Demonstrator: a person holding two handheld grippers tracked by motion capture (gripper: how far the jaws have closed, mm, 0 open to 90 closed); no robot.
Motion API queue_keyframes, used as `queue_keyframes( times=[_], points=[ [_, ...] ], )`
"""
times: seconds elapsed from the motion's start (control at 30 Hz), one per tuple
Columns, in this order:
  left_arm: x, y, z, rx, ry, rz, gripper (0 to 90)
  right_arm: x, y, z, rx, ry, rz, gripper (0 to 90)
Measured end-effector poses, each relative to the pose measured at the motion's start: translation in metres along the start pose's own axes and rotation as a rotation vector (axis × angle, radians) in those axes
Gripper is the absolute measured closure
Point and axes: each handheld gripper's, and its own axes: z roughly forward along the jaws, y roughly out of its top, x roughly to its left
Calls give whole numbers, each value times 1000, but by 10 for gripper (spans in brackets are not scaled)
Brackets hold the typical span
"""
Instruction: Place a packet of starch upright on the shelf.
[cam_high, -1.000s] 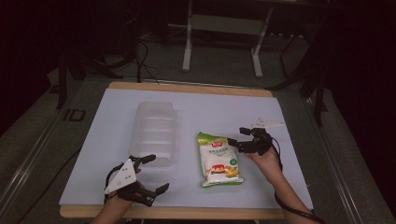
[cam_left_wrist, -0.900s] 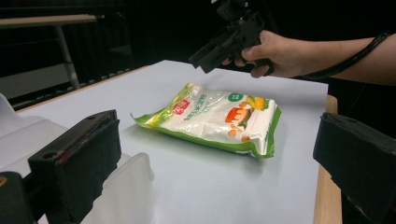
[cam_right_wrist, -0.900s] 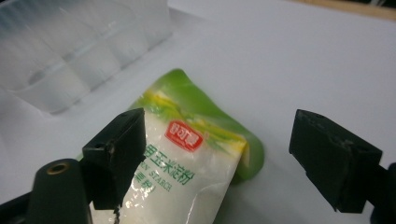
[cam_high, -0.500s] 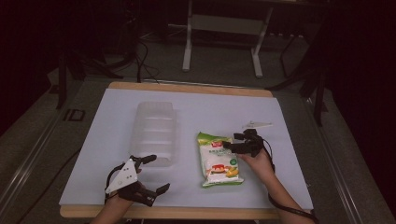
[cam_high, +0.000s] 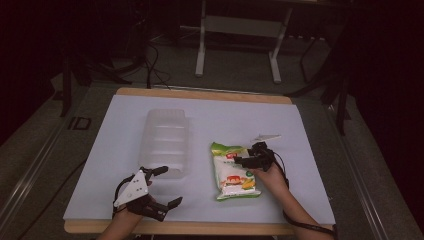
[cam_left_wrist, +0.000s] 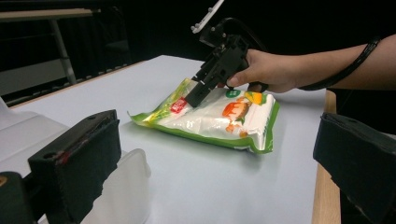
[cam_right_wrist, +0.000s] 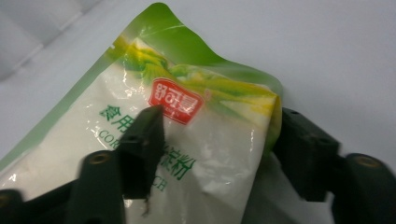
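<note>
the green-and-white plastic bag of starch (cam_high: 233, 170) lies flat on the pale blue table top (cam_high: 310, 150), just right of the clear ribbed plastic container (cam_high: 165, 142). the right gripper (cam_high: 243, 161) comes at the bag's far right corner with one jaw over the face and the other outside the edge, a straddle that suits pinching the thin sealed margin rather than the plump middle. its jaws have just been closing, roughly half-parted, the bag between them but apparently not yet clamped. the left gripper (cam_high: 167, 186) waits wide open and empty near the container, likely kept clear.
</note>
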Motion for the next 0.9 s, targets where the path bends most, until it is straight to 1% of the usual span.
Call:
queue_keyframes(
  times=[0.07,0.13,0.17,0.23,0.3,0.43,0.57,0.8,0.9],
  points=[
    [0,0,0,1,-2,-2,11,2,0,0,-3,-12,-15,551],
    [0,0,1,1,-3,-2,11,3,0,-2,-10,-8,-34,710],
    [0,0,0,0,-3,-3,11,4,1,-3,-11,-2,-40,747],
    [0,0,0,1,-3,-5,11,8,1,-3,-8,-11,-75,795],
    [0,0,0,2,-2,-5,11,11,2,-4,-7,-19,-99,817],
    [1,0,-1,2,-2,-6,11,13,2,-5,-14,-19,-119,850],
    [1,0,-1,-1,-1,-11,11,17,4,-11,-44,-15,-137,860],
    [1,0,-1,-2,-4,-12,11,26,12,-32,-122,34,-129,867],
    [1,0,-1,1,-5,-11,11,29,14,-42,-158,66,-118,869]
  ],
)
